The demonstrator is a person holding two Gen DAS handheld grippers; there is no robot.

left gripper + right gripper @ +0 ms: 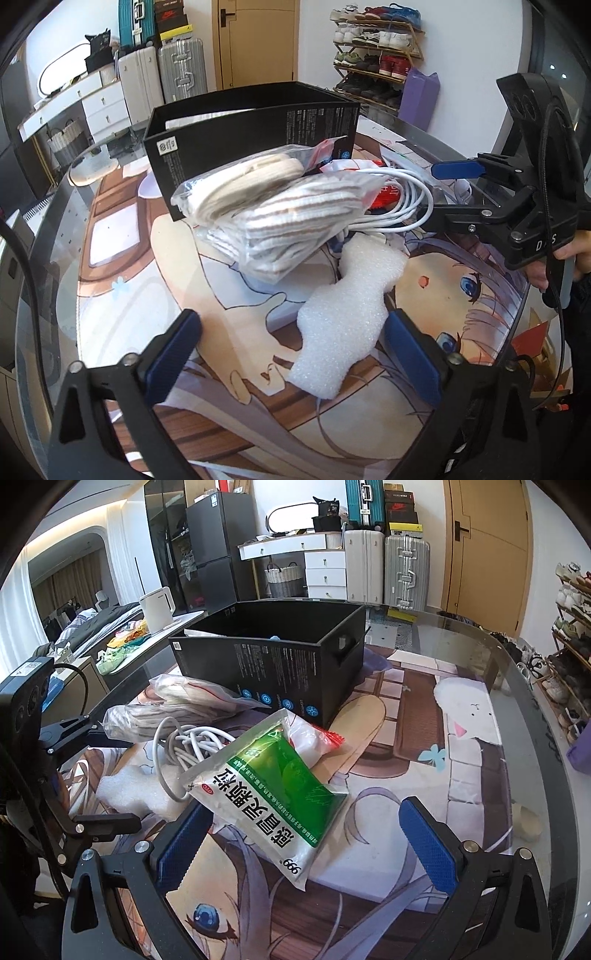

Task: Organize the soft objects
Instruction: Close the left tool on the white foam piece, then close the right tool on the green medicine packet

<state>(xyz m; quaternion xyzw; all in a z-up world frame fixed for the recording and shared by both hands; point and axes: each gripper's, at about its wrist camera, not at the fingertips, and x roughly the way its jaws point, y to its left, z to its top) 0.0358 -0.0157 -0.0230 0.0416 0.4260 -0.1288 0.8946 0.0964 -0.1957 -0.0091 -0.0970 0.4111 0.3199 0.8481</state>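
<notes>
A black open box (255,125) (273,661) stands on the printed mat. Against it lean two clear bags of striped cloth (280,218) (170,709). A coiled white cable (399,206) (184,746) lies beside them. A white foam piece (343,321) (136,790) lies between my left gripper's (295,354) open fingers, near the right pad. A green-and-white packet (273,797) lies between my right gripper's (306,845) open fingers, close to the left pad. The right gripper also shows in the left wrist view (458,184), the left in the right wrist view (92,734).
The mat (424,738) covers a glass table (517,653). A red-edged clear bag (317,738) lies behind the packet. Suitcases (406,572), a drawer unit (325,572) and a shoe rack (376,48) stand beyond the table.
</notes>
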